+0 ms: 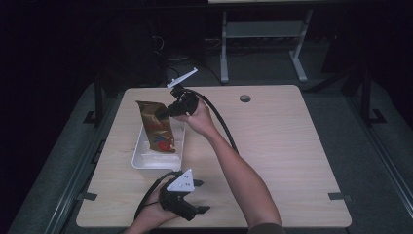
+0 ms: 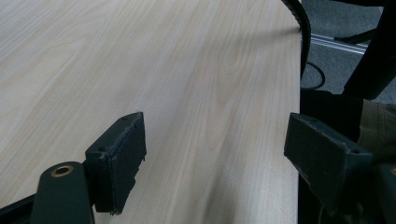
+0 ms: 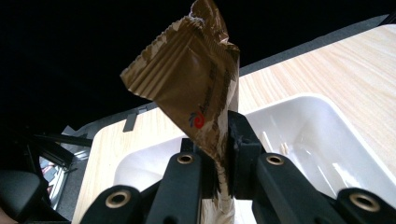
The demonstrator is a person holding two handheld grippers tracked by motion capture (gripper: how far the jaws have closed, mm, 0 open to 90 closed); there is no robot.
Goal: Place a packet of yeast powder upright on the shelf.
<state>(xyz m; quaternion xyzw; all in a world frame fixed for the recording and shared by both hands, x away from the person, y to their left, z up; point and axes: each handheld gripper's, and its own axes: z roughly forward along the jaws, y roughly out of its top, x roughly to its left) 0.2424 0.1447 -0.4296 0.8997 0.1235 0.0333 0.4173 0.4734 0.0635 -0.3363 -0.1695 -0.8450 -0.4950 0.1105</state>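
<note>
Right tongs (image 3: pixel 219 163) clamped on a brown snack packet (image 3: pixel 194 91); the pads pinch its lower part, and the packet's bottom edge is hidden behind the jaws in the right gripper view. In the high view the same right tongs (image 1: pixel 163 113) grip the packet (image 1: pixel 156 127) at its upper right side, the hand (image 1: pixel 199 117) coming in from the right. Print on the packet is too small to read; a red mark shows on the face. Packet's long axis runs roughly away from the person in the high view, crimped end toward the far bench edge, red-marked end toward the person, tilted rather than flat. It sits over the white tray (image 1: pixel 141 157), lower end inside; whether it touches the tray floor I cannot tell. Tray (image 3: pixel 327 121) interior looks otherwise bare apart from a few pale specks, hard to make out.

Left tongs (image 2: pixel 212 154) apart, nothing between them, just bare bench (image 2: pixel 196 70) wood. Right jaw hangs past the bench edge in the left gripper view. In the high view the left tongs (image 1: pixel 200 196) sit at the near bench edge, just in front of the tray, held by the left hand (image 1: pixel 155 214), which is cut off at the frame bottom. Black cable (image 1: pixel 221 122) trails from the right gripper along the forearm. Background beyond the bench is dark, little readable.
</note>
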